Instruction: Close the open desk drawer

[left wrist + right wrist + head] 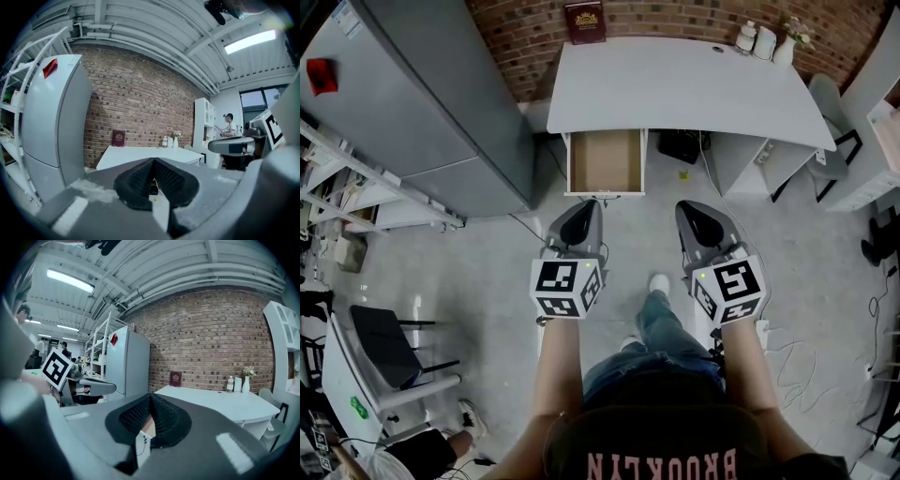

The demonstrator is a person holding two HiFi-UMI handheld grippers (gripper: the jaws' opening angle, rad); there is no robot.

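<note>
A red brick wall [525, 37] stood ahead of the left gripper [584, 212], a tall grey refrigerator [422, 103] to its left, pale concrete floor [441, 272] beneath, bright strip lights [248, 41] overhead.

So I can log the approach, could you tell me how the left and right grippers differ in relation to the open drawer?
In the head view the left gripper sits straight before the open drawer; the right gripper sits right of it, facing the gap under the desk. The left gripper's marker cube bears a different pattern from the right gripper's. Both are shut, empty and short of the drawer.
</note>
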